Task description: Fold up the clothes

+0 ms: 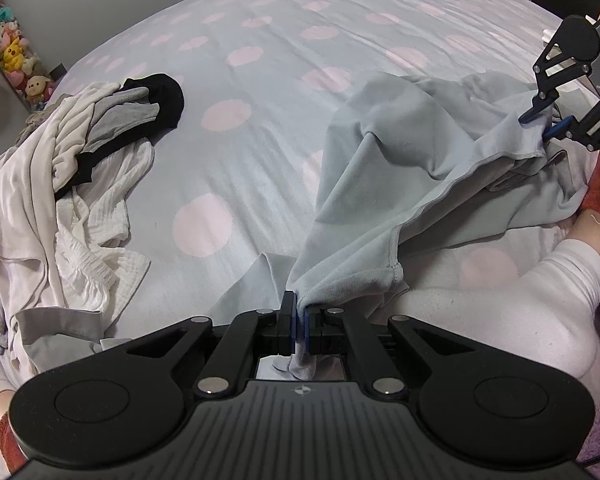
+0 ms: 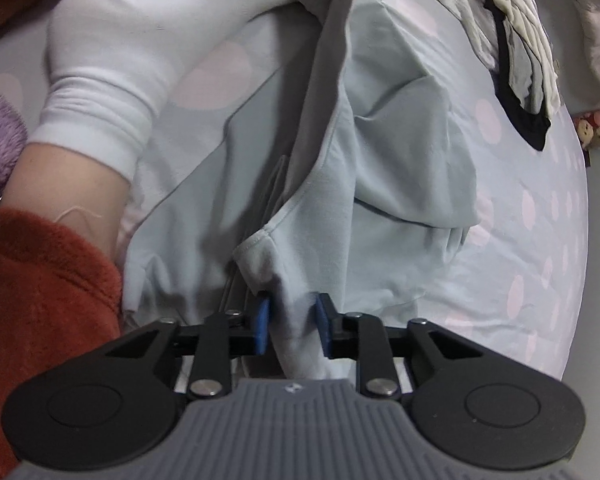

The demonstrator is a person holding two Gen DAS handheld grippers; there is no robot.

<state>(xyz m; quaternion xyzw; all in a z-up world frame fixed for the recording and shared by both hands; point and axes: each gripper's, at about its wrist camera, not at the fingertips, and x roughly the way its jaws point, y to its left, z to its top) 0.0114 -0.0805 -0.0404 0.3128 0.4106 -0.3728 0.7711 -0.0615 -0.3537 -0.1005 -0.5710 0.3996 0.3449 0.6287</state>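
My left hand-held gripper [image 1: 301,312] is pinched tight on a corner of the pale blue garment [image 1: 400,168]. My right hand-held gripper [image 2: 291,326], wider, clasps its hemmed edge. Beyond the garment, dotted bed [image 1: 260,80] lies bare; a clothes pile [image 1: 68,184] sits at its left edge. No readable writing.

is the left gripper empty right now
No, the left gripper is closed on a bunched corner of the pale blue garment, whose fabric runs between its blue pads.
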